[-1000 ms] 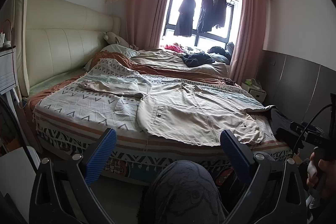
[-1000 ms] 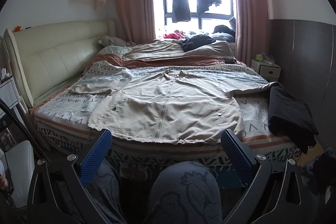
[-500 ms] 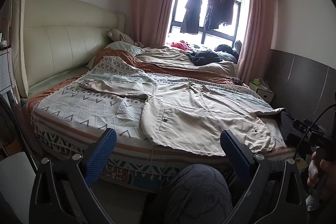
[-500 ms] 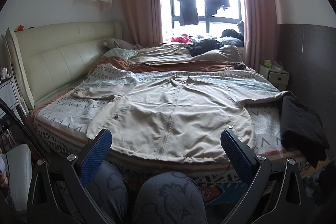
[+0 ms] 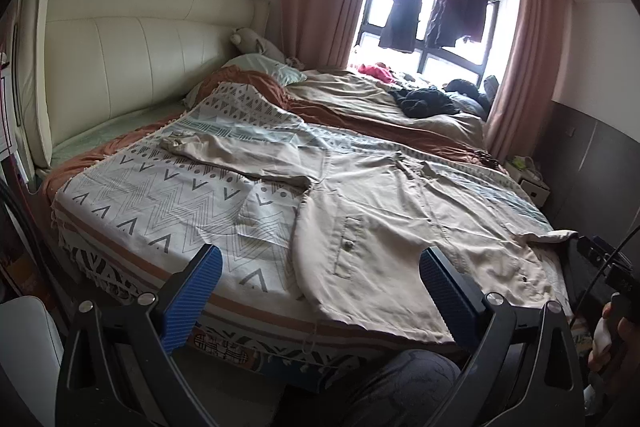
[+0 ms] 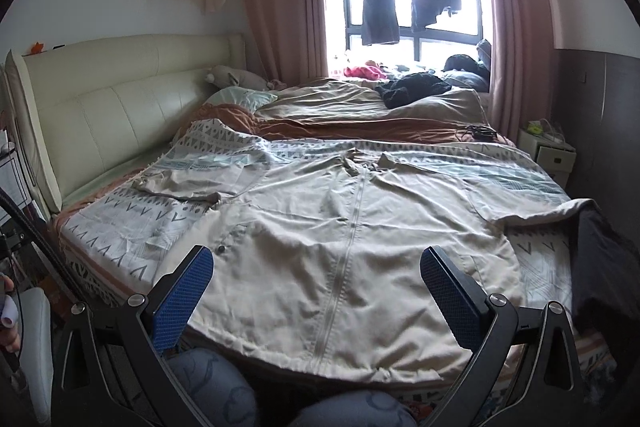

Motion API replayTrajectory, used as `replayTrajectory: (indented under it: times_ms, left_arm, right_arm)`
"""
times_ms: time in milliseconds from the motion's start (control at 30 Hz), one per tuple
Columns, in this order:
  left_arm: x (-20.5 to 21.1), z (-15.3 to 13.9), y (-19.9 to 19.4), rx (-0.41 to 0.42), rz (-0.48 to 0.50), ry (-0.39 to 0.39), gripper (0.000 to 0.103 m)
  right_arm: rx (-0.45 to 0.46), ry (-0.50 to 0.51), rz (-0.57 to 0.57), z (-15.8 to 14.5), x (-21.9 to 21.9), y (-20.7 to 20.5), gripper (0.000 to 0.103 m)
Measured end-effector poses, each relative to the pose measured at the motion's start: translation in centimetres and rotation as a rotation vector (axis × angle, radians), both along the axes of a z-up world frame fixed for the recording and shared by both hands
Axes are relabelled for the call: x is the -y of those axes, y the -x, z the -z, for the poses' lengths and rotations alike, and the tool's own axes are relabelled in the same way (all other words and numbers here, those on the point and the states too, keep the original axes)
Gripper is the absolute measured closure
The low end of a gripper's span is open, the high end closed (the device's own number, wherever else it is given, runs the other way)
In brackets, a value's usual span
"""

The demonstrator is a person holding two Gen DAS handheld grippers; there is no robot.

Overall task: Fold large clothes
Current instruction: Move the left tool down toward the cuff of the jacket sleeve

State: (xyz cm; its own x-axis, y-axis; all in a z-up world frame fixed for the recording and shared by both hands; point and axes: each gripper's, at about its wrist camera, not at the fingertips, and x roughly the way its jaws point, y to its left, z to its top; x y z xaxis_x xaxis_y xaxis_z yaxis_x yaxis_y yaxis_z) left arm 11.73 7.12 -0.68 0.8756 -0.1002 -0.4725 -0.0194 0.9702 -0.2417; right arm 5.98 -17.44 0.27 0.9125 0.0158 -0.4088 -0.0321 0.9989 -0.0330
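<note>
A large beige zip jacket point(image 6: 344, 239) lies spread flat, front up, on the patterned bedspread point(image 6: 132, 231), sleeves stretched out to both sides. It also shows in the left wrist view point(image 5: 384, 227), with its left sleeve point(image 5: 236, 155) lying across the spread. My left gripper point(image 5: 320, 279) is open and empty, held over the bed's near edge by the jacket's lower left hem. My right gripper point(image 6: 316, 283) is open and empty, just above the jacket's lower hem near the zip.
A dark garment point(image 6: 604, 267) lies on the bed's right edge, touching the right sleeve. Rumpled bedding and dark clothes point(image 6: 412, 89) lie at the back by the window. A cream headboard point(image 6: 100, 103) stands on the left, a nightstand point(image 6: 552, 151) on the right. My knees show below.
Both grippers have moved forward toward the bed, so the jacket looms larger and closer. Both stay open and empty. The jacket has not moved.
</note>
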Motion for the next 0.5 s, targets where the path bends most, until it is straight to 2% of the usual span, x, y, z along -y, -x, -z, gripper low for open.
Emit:
replayTrajectory:
  times_ms: [500]
  left_arm:
    - [-3.3, 2.2, -10.6, -0.113, -0.062, 0.005, 0.002]
  right_arm:
    - [-0.087, -0.043, -0.039, 0.5, -1.1, -13.2, 0.000]
